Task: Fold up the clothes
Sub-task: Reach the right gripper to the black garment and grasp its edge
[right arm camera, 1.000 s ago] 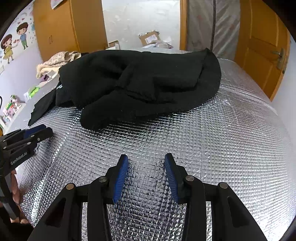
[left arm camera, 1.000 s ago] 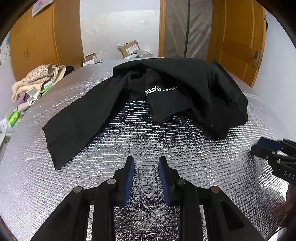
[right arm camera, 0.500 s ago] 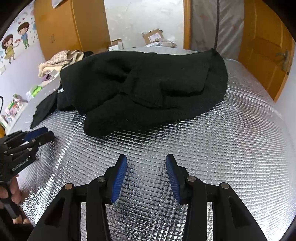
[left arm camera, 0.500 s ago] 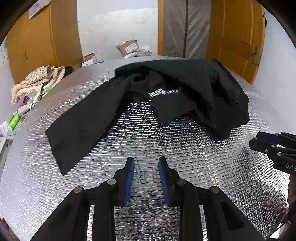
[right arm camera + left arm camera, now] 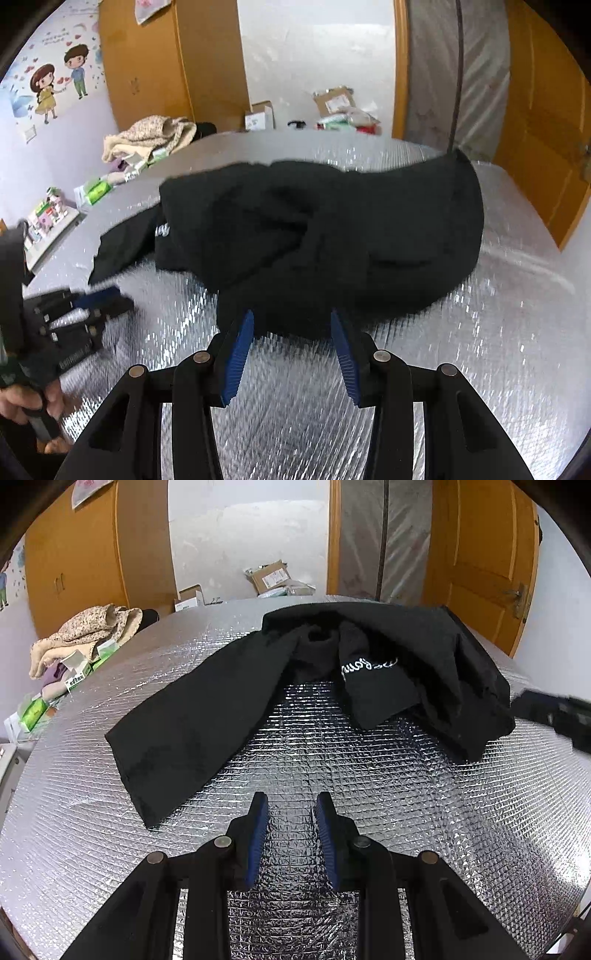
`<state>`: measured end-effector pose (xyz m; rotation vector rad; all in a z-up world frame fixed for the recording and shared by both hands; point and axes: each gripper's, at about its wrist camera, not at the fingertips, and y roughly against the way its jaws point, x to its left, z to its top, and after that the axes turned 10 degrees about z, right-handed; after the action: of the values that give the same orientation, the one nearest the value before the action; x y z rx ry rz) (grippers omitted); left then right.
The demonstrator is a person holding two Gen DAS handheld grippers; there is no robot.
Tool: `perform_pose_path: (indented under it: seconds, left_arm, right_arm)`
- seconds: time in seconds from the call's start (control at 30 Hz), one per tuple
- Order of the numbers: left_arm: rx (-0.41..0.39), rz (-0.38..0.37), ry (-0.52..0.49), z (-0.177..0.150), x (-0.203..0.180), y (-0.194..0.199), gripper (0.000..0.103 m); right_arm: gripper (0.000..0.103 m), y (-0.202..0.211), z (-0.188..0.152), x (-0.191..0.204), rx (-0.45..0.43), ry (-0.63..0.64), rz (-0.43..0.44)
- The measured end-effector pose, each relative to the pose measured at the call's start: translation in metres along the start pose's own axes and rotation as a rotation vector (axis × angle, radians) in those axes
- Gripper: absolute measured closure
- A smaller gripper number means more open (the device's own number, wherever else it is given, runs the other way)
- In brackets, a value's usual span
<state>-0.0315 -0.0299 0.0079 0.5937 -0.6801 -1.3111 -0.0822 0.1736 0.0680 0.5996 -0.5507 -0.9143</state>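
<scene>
Left wrist view: black garment (image 5: pixel 369 679), crumpled, white script lettering on it, lay toward the far edge of the foil-covered table (image 5: pixel 424 812); one long panel stretched toward the left edge. Left gripper (image 5: pixel 291 812) hung above bare foil, jaws apart, nothing between them. Beige floral cloth (image 5: pixel 85 635) heaped beyond the far left corner.

Right wrist view: right gripper (image 5: pixel 291 325), jaws having just widened, stood apart at the garment's near hem; contact could not be told. Picture blurred.
</scene>
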Motion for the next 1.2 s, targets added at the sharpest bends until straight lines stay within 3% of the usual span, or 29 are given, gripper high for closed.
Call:
perform_pose_path:
  seconds: [0.2,0.5,0.53,0.57,0.6,0.73,0.93,1.0,1.07,1.2]
  left_arm:
    - [-0.01,-0.007,0.006,-0.008,-0.002,0.004,0.075]
    - [-0.01,-0.003,-0.002,-0.01,-0.005,0.005,0.075]
    - [-0.01,-0.003,-0.001,-0.01,-0.005,0.006,0.075]
    - [-0.009,-0.005,0.0,-0.01,-0.005,0.006,0.075]
    - [-0.009,-0.007,0.001,-0.01,-0.005,0.006,0.075]
    - [-0.009,-0.009,0.003,-0.01,-0.003,0.005,0.075]
    - [-0.006,-0.023,0.013,-0.009,0.001,0.004,0.075]
    - [-0.005,-0.023,0.013,-0.009,0.001,0.004,0.075]
    - [-0.006,-0.016,0.007,-0.009,0.001,0.004,0.075]
    - [-0.005,-0.022,0.01,-0.009,0.003,0.003,0.075]
  right_arm:
    - [0.057,-0.004,0.022,-0.014,-0.035,-0.023,-0.017]
    - [0.057,-0.04,0.028,-0.021,0.028,-0.011,-0.029]
    - [0.062,-0.043,0.028,-0.023,0.027,-0.012,-0.024]
    - [0.087,-0.042,0.029,-0.024,0.015,-0.012,-0.024]
    - [0.101,-0.04,0.031,-0.026,0.001,-0.012,-0.034]
    - [0.099,-0.027,0.047,-0.041,-0.085,-0.012,-0.1]
    - [0.095,0.002,0.068,-0.098,-0.195,-0.164,-0.323]
    - [0.092,0.005,0.065,-0.095,-0.193,-0.155,-0.284]
    - [0.074,0.0,0.059,-0.074,-0.169,-0.096,-0.189]
    - [0.067,-0.015,0.041,-0.024,-0.114,0.033,-0.013]
